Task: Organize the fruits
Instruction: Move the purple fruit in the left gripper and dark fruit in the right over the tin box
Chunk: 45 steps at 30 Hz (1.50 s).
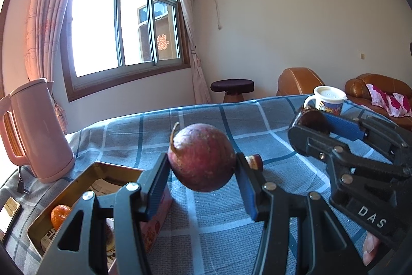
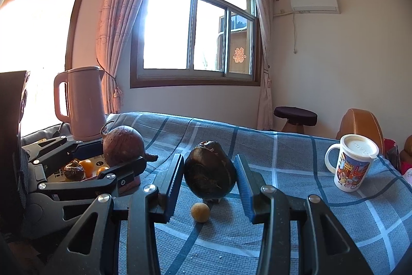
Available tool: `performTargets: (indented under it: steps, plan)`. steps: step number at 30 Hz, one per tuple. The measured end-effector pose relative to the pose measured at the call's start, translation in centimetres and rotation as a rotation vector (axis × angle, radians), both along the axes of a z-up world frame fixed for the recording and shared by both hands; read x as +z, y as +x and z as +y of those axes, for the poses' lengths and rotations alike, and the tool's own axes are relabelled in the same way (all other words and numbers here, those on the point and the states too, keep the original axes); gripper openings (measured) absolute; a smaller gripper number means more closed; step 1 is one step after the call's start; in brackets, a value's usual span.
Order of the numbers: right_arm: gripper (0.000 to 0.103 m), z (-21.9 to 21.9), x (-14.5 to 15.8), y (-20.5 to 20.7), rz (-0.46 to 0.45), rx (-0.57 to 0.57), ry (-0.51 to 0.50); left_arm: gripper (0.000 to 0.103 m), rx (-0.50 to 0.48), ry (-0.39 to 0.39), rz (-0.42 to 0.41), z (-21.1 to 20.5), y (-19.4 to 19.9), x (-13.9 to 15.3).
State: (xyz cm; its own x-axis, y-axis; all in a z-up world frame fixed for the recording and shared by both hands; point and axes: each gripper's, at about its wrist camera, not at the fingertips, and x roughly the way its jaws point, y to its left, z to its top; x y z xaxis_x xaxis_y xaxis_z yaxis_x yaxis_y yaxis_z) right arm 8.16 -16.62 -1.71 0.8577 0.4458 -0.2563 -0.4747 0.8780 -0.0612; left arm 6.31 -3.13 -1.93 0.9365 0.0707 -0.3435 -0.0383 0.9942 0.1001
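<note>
Above the plaid cloth (image 1: 206, 223), the left gripper (image 1: 202, 179) clamps a reddish passion fruit (image 1: 202, 157), the open tin (image 1: 85, 177) at its eight o'clock. The right gripper (image 2: 209, 184) pinches a dark fruit (image 2: 209, 172); a small yellow fruit (image 2: 200, 212) lies below at six o'clock.

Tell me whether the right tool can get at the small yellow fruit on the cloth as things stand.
Probably not yet. The right tool has a dark fruit between its fingers, so it is occupied. The small yellow fruit lies bare on the checked cloth just below, nothing covering it; once emptied, the way looks free.
</note>
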Motion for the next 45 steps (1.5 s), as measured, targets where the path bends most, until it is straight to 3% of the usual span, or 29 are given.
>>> performTargets:
  steps: [25,45]
  plan:
    - [0.043,3.9,0.7,-1.0,0.13,0.119,0.035,0.053,0.053,-0.032,-0.001,4.2,-2.9,1.5]
    - [0.043,9.5,1.5,-2.8,0.131,0.235,0.009,0.053,0.199,-0.048,0.02,11.0,-5.3,1.9]
